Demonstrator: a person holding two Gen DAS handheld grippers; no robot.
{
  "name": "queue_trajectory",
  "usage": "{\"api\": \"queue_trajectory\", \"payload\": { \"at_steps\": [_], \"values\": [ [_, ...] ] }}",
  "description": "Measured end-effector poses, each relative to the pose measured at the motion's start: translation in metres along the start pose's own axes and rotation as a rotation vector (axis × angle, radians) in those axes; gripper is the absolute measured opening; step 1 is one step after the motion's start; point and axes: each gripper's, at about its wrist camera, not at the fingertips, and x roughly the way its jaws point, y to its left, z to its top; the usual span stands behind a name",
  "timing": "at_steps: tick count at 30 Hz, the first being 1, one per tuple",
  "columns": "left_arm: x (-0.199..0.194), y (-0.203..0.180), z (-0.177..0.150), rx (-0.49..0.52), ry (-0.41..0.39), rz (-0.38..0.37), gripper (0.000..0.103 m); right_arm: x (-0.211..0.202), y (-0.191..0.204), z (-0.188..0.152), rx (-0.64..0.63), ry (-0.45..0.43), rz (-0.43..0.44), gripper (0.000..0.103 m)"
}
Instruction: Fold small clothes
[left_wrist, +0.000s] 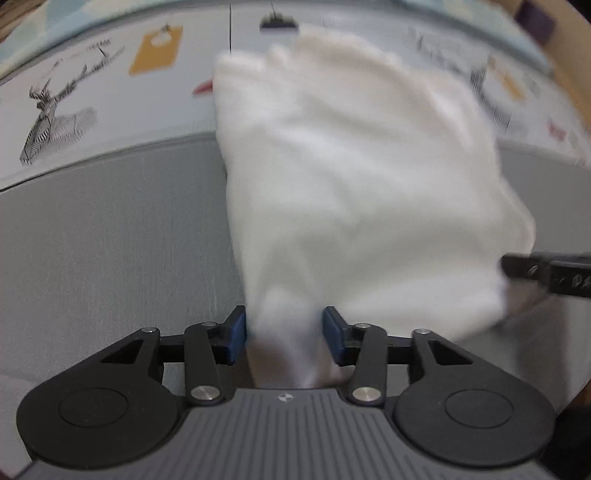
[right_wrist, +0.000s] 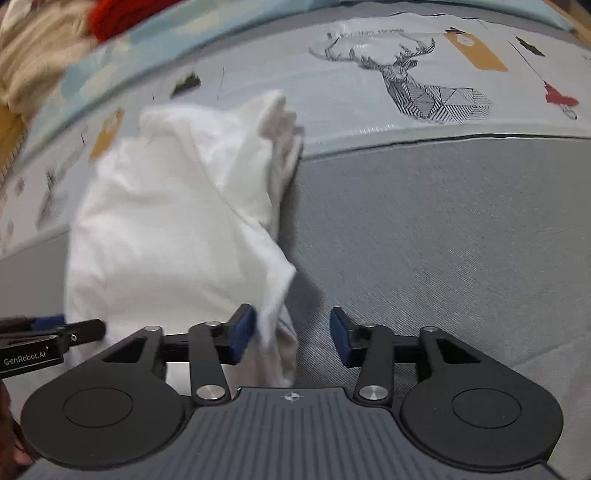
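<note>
On a grey fabric surface, beside a sheet printed with a deer, a white garment is spread in blurred folds. Its near edge is bunched between the blue pads of the left claw, though firm contact cannot be told. The right claw is held partly open, cloth brushing only its left pad.

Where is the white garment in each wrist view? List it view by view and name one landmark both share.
Left wrist: the white garment fills the centre and right, its near end between the left gripper fingers.
Right wrist: it lies centre-left, a fold hanging between the right gripper fingers, against the left pad.
Shared landmark: the deer print on the sheet.
</note>
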Motion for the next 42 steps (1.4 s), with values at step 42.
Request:
{"api": "queue_trajectory", "payload": {
  "at_steps": [42],
  "values": [
    [-0.144,-0.066,-0.149,-0.011,-0.419,0.092,0.092,-0.167,0.040,-0.143,-0.158,-0.528,-0.132,0.086]
  ]
}}
